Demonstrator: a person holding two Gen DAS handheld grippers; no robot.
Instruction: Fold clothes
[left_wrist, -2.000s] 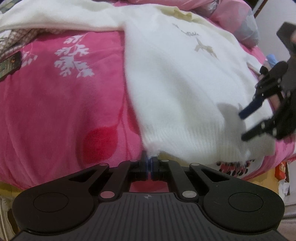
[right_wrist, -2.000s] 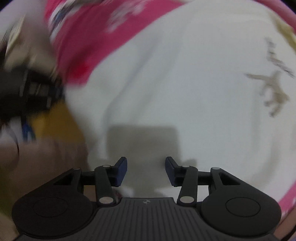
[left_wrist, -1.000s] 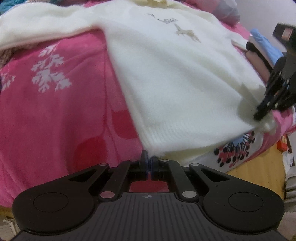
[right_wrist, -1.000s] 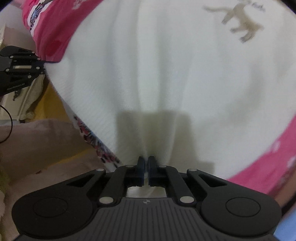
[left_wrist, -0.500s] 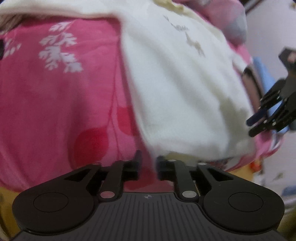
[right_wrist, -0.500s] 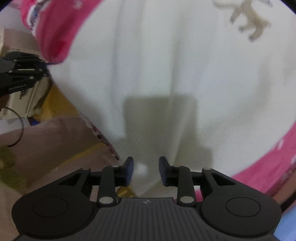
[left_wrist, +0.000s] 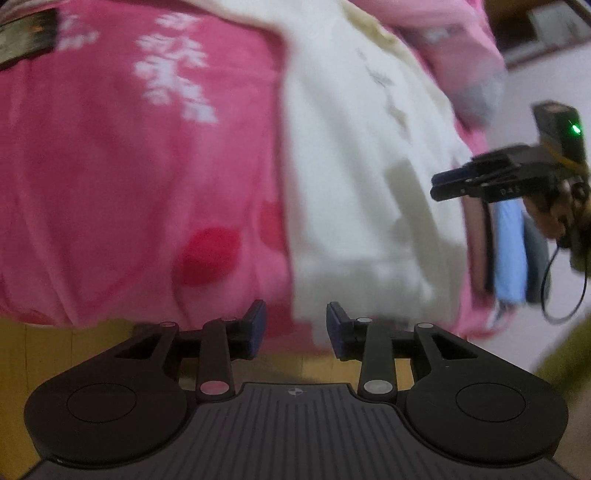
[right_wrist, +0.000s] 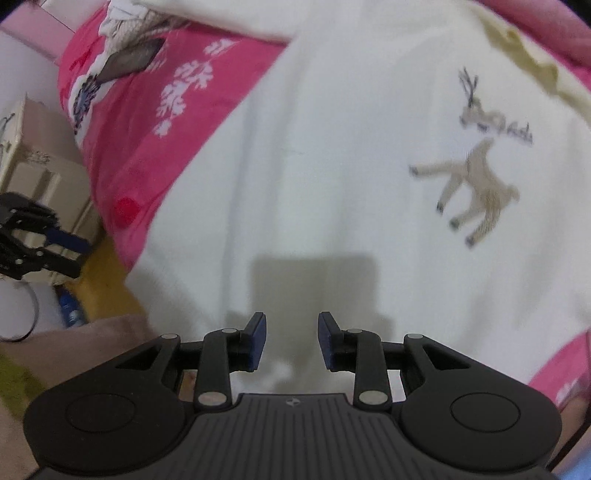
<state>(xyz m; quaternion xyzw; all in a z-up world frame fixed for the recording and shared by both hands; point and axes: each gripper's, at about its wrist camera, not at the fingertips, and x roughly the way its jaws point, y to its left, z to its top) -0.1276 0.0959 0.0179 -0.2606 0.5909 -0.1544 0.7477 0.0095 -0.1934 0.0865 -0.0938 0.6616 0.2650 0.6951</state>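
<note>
A white knit sweater with a deer motif lies spread flat on a pink bed cover; it also shows in the left wrist view. My left gripper is open and empty, just off the sweater's bottom left hem at the bed's edge. My right gripper is open and empty over the bottom hem. The right gripper also shows from the side in the left wrist view, and the left gripper shows in the right wrist view.
The pink cover has white leaf prints and red spots. Folded clothes, blue and dark, sit past the sweater's right side. A pale cabinet and yellow floor lie beside the bed.
Both grippers were shut on the sweater's bottom hem one second ago. Both have opened, let go and drawn back a little. The sweater lies flat.
</note>
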